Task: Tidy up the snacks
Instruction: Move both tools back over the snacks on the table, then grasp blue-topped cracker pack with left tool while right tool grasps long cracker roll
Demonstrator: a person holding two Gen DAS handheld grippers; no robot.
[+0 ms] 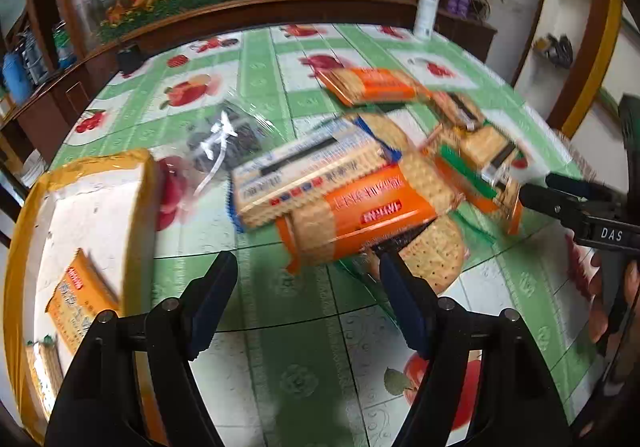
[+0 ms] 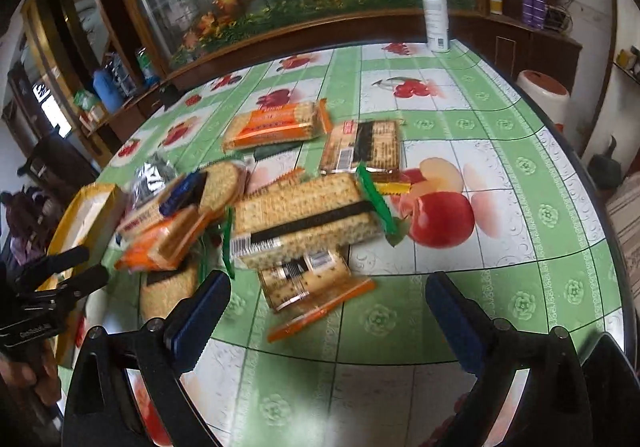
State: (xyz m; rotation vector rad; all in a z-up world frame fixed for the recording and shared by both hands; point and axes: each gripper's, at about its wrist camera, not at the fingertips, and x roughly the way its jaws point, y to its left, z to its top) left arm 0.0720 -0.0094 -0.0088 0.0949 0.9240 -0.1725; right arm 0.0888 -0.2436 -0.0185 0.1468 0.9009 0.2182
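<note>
Several cracker packs lie heaped on the table. My left gripper (image 1: 307,263) is open with nothing between its fingers, just short of an orange pack (image 1: 360,215) lying on a round-cracker pack (image 1: 436,259). To its left stands a yellow-rimmed white box (image 1: 92,207) with an orange pack (image 1: 80,299) inside. My right gripper (image 2: 328,283) is wide open over a small orange-ended pack (image 2: 312,283), its pads not touching it. Beyond that lies a big green-ended pack (image 2: 308,219). The right gripper (image 1: 580,207) shows at the left view's edge, open.
A clear bag of dark snacks (image 1: 224,139) lies beside the box. More packs lie farther back: an orange one (image 2: 276,125) and a dark-labelled one (image 2: 364,147). A white spray bottle (image 2: 436,11) stands at the far edge of the fruit-print table (image 2: 500,287). A wooden cabinet runs behind.
</note>
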